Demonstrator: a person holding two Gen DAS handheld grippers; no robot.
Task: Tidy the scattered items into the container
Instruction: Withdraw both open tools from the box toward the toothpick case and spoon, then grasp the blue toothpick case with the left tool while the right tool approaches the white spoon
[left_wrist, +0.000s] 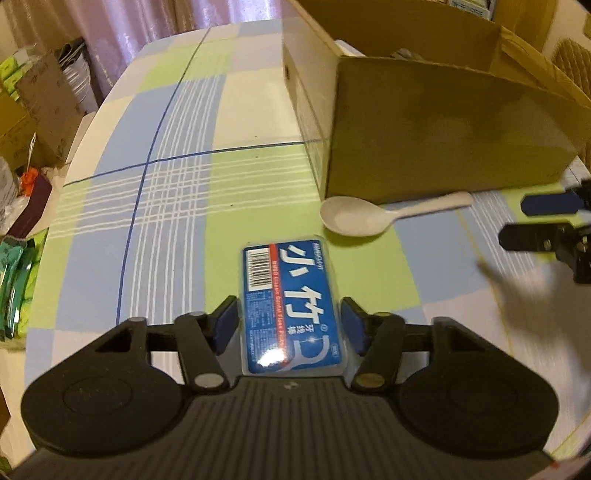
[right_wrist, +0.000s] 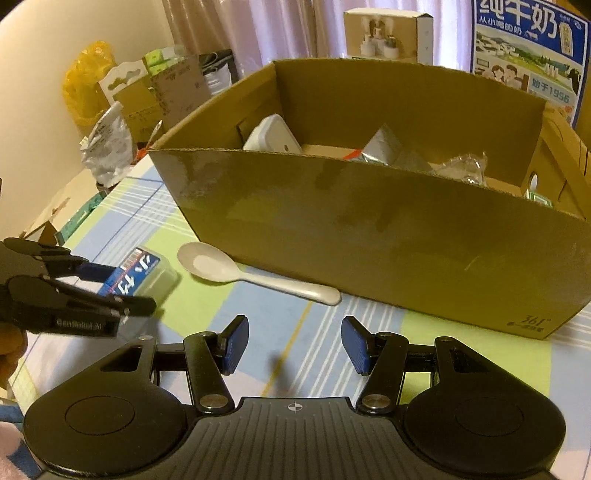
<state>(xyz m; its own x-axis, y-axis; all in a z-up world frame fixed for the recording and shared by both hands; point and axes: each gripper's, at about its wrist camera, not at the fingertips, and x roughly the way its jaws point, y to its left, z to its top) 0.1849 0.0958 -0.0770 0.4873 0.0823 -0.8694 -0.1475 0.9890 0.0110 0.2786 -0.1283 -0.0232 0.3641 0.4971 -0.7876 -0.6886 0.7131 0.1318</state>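
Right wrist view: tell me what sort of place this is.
Probably a lived-in home room: pale pleated curtains behind a table under a green-and-blue checked cloth, with a blue milk carton box among stacked household clutter.

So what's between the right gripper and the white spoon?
Nothing but bare checked tablecloth. In the right wrist view, the open right gripper faces the white spoon across an empty stretch; the spoon lies in front of the cardboard box.

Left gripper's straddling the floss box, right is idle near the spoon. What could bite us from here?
1. The left gripper pads flank the glossy floss pick box with gaps; it may slip.
2. The cardboard box wall is tall; low lifts could clip it.
3. The spoon lies flat against it, awkward for the right gripper.
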